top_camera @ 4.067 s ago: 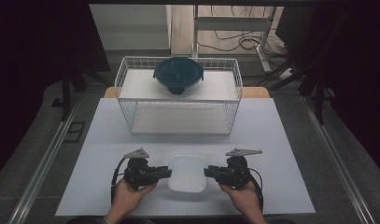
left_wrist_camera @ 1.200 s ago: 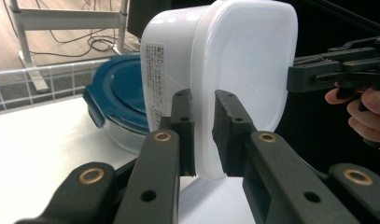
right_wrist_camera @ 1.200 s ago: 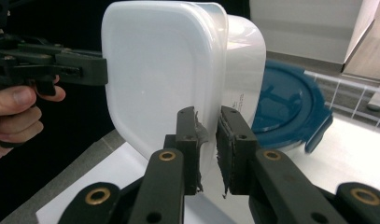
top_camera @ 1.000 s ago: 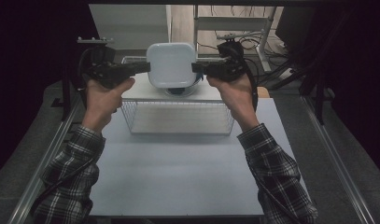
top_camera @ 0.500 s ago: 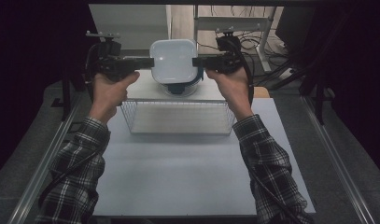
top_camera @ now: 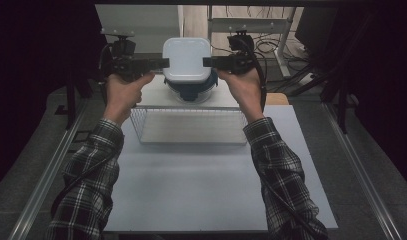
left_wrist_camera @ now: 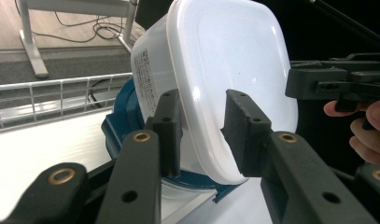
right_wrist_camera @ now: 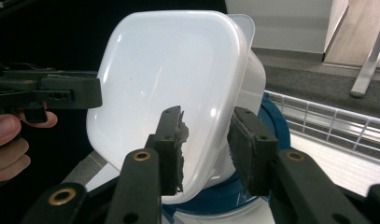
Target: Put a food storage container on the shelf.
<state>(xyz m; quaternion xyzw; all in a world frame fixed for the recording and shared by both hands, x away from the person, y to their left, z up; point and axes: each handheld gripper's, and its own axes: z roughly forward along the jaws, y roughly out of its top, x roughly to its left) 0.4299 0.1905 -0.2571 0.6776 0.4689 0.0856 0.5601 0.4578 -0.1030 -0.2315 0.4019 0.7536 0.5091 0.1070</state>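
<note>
I have the white tub set on the blue bowl at the back of the wire basket, and that explains the symmetric hold — one gripper at each side rim, so the tub comes down level and stays centred on the bowl.

On the left, the left gripper points inward at the tub's left edge. In the left gripper view its jaws straddle the rim with a gap showing on the outer side; they have just been opening, and I judge the pads no longer press, so the tub rests on its own weight. The tub sits tilted in that view only because the camera is rolled with my hand.

In the middle, the tub covers most of the bowl, whose blue edge shows below it.

On the right, the right gripper mirrors the left: jaws either side of the right rim, just been opening too, the rim between them but loose.

Against four seconds ago the change is plain — then the tub lay on the near part of the table between both grippers and the bowl stood uncovered in the basket. A second ago the tub was already over the bowl, gripped tighter.
</note>
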